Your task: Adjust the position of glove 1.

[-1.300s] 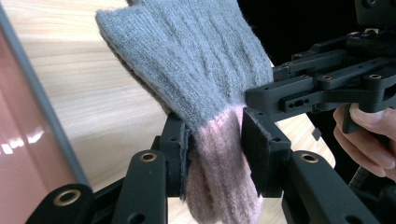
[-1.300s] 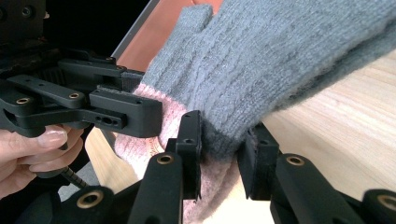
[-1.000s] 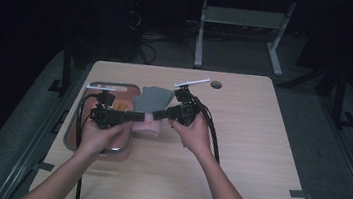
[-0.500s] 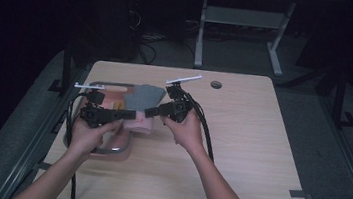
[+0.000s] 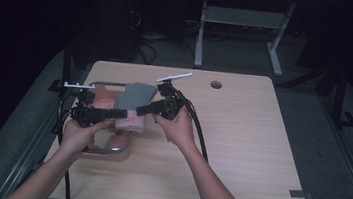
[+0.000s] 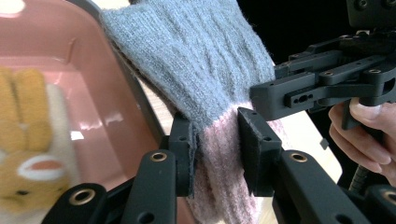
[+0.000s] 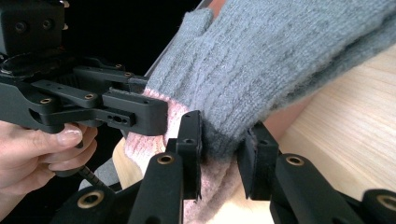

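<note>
A knitted glove [image 5: 138, 94], grey with a pink cuff, is held up between both grippers above the left part of the table. My left gripper [image 5: 118, 114] has just been closing on the pink cuff; in the left gripper view its pads [image 6: 256, 140] squeeze the cuff of the glove [image 6: 201, 60]. My right gripper [image 5: 141, 109] comes in from the right and is shut on the glove [image 7: 280, 51] where grey meets pink, as seen at its jaws [image 7: 219, 145]. Each gripper view shows the other gripper close by, the right one [image 6: 299, 93] and the left one [image 7: 133, 112].
A pink tray [image 6: 107, 93] with a metal-framed rim [image 5: 108, 150] lies under the glove at the table's left edge; a tan plush toy [image 6: 23, 154] lies in it. The wooden table [image 5: 245, 142] has a cable hole [image 5: 216, 84] at the back and dark tape [image 5: 299, 194] at the front right.
Both hands have carried the glove a little to the left, over the pink tray. The left jaws have drawn tighter on the cuff.
</note>
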The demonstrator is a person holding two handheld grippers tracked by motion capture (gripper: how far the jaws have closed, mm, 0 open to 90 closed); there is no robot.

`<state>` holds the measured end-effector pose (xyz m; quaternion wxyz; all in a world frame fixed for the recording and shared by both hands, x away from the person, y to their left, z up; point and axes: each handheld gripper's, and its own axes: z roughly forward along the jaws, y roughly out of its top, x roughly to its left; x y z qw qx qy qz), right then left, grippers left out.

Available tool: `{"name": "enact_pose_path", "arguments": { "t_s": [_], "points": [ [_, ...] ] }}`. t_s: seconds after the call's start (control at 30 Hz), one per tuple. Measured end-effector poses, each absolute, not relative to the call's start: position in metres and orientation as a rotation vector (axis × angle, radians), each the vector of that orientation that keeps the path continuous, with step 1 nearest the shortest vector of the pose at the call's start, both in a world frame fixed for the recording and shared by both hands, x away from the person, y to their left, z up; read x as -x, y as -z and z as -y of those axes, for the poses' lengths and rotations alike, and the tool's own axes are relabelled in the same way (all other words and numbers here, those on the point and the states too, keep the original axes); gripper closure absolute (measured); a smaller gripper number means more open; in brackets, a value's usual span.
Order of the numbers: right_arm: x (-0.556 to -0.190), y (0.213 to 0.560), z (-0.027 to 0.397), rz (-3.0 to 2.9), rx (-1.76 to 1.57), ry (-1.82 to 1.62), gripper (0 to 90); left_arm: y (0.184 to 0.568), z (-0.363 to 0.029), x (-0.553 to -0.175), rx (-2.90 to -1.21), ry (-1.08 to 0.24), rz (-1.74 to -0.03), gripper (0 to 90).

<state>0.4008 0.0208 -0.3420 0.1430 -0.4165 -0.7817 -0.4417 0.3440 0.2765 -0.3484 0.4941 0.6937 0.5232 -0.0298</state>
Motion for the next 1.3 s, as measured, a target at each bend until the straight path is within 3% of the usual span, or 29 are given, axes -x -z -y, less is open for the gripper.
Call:
{"name": "enact_pose_path", "arguments": {
  "t_s": [1.3],
  "points": [
    [-0.416,0.356,-0.083,2.249,1.134,1.218,70.7,0.359,-0.336,-0.34,-1.641,0.025,-1.348,70.7]
  ]
}}
